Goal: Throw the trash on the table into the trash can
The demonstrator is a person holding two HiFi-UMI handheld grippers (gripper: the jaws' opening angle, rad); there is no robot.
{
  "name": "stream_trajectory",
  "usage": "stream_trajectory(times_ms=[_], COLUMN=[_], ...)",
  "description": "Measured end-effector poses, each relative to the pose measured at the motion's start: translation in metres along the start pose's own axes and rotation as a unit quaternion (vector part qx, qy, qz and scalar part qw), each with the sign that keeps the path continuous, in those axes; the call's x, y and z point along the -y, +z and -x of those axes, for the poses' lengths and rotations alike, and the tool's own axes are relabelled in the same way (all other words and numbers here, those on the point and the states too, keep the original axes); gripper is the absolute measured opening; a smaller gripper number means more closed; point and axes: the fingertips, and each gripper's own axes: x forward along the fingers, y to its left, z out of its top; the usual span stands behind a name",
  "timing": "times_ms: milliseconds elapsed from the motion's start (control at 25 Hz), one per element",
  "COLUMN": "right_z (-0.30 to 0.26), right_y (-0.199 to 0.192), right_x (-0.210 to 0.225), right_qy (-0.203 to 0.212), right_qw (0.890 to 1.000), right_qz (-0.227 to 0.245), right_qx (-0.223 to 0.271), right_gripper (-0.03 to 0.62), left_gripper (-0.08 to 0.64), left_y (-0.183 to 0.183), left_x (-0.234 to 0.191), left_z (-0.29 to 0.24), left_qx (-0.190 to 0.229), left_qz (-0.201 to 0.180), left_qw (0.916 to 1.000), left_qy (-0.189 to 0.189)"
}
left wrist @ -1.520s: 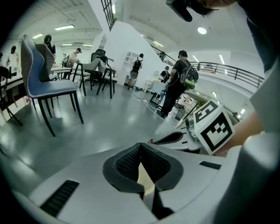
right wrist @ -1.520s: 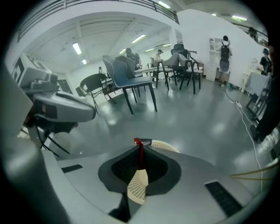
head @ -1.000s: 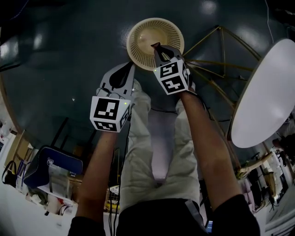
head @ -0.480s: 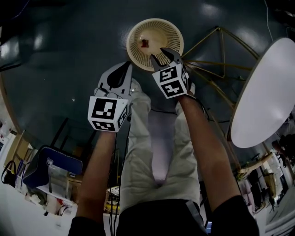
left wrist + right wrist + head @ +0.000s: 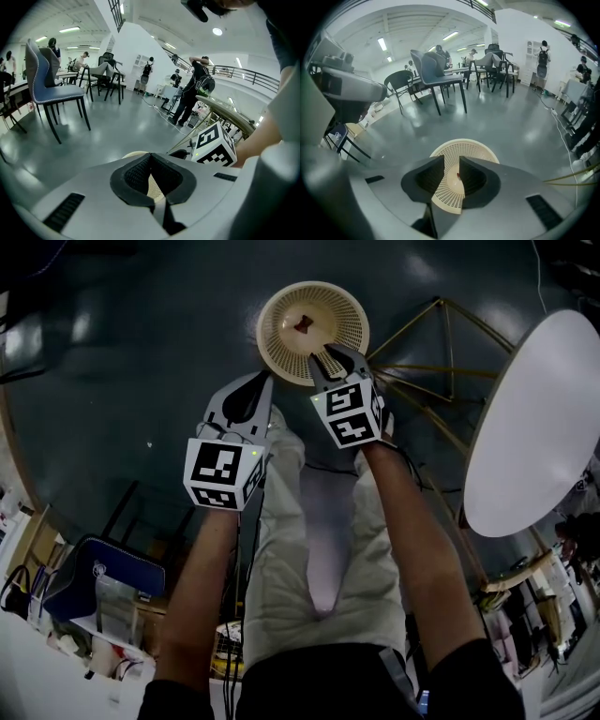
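The trash can (image 5: pixel 277 337), a round cream lattice basket, stands on the dark floor straight below my hands. A small red-brown scrap of trash (image 5: pixel 302 325) lies on its bottom and shows between the right jaws as the scrap (image 5: pixel 458 176). My right gripper (image 5: pixel 330 360) hangs over the can's near rim (image 5: pixel 480 149). Its jaws are apart and closing, with nothing between them. My left gripper (image 5: pixel 265 381) hovers just left of the can with its tips together, empty. The can's rim (image 5: pixel 132 154) peeks over the left jaws.
A round white table (image 5: pixel 544 427) on thin gold legs (image 5: pixel 441 343) stands to the right. A blue bag (image 5: pixel 103 577) and boxes sit on the floor at lower left. Chairs (image 5: pixel 440 75) and several people stand farther off.
A second ago the right gripper was shut on the dark scrap above the can. Its jaws then opened, the scrap dropped into the can, and now they stand a little narrower.
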Motion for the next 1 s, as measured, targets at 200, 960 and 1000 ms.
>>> stream_trajectory(times_ms=[200, 960, 1000], right_z=[0.021, 0.187, 0.198], right_y=[0.007, 0.102, 0.108], right_x=[-0.005, -0.003, -0.002], right_qy=[-0.002, -0.005, -0.006], right_qw=[1.000, 0.997, 0.997], right_qz=[0.002, 0.001, 0.002], right_qx=[0.010, 0.074, 0.078], right_gripper=[0.073, 0.019, 0.018], left_gripper=[0.014, 0.014, 0.014], left_y=[0.009, 0.125, 0.132], left_x=[0.006, 0.054, 0.062], left_z=[0.011, 0.090, 0.094], left_qx=[0.007, 0.050, 0.053], left_qz=[-0.002, -0.048, -0.053], left_qw=[1.0000, 0.9973, 0.9970], left_qy=[0.005, 0.026, 0.021])
